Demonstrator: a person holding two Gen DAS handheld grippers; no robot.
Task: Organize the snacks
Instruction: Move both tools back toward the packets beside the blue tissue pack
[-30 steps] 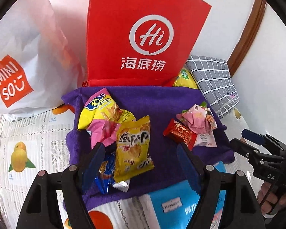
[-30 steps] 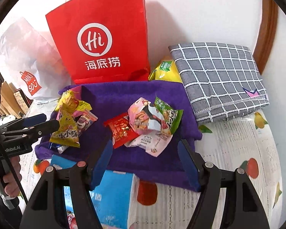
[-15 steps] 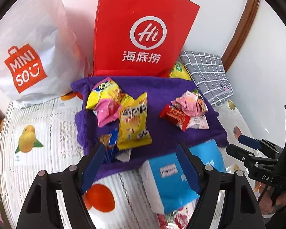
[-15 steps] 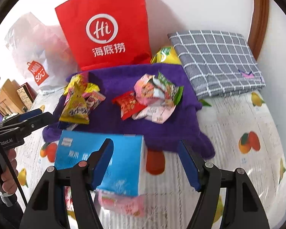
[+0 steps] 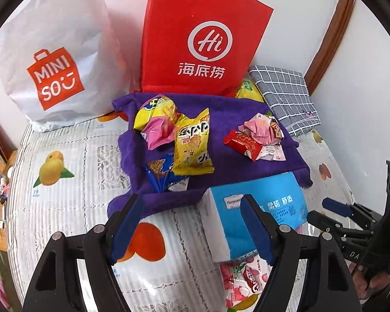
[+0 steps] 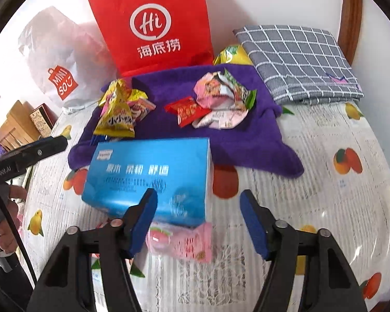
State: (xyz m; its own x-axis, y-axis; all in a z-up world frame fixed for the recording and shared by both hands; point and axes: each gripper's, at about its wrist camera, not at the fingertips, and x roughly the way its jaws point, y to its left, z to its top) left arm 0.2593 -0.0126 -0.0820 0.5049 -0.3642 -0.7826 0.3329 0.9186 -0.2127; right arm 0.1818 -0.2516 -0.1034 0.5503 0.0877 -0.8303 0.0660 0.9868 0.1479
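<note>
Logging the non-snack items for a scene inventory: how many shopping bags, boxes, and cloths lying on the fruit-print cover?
Shopping bags: 2 (red bag, white bag)
Boxes: 1 (blue box)
Cloths: 2 (purple towel, grey checked cloth)
Total: 5

Snack packets (image 5: 192, 145) glossy foil; towel (image 6: 236, 135) fuzzy purple cloth; tissue pack (image 6: 153, 171) shiny plastic; red bag (image 5: 202, 39) matt paper; tablecloth (image 6: 325, 187) smooth, glossy.

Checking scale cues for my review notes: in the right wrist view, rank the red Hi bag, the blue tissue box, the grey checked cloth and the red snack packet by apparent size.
1. Red Hi bag
2-3. Blue tissue box and grey checked cloth: look alike; the box lies nearer the camera, so unsure.
4. Red snack packet
</note>
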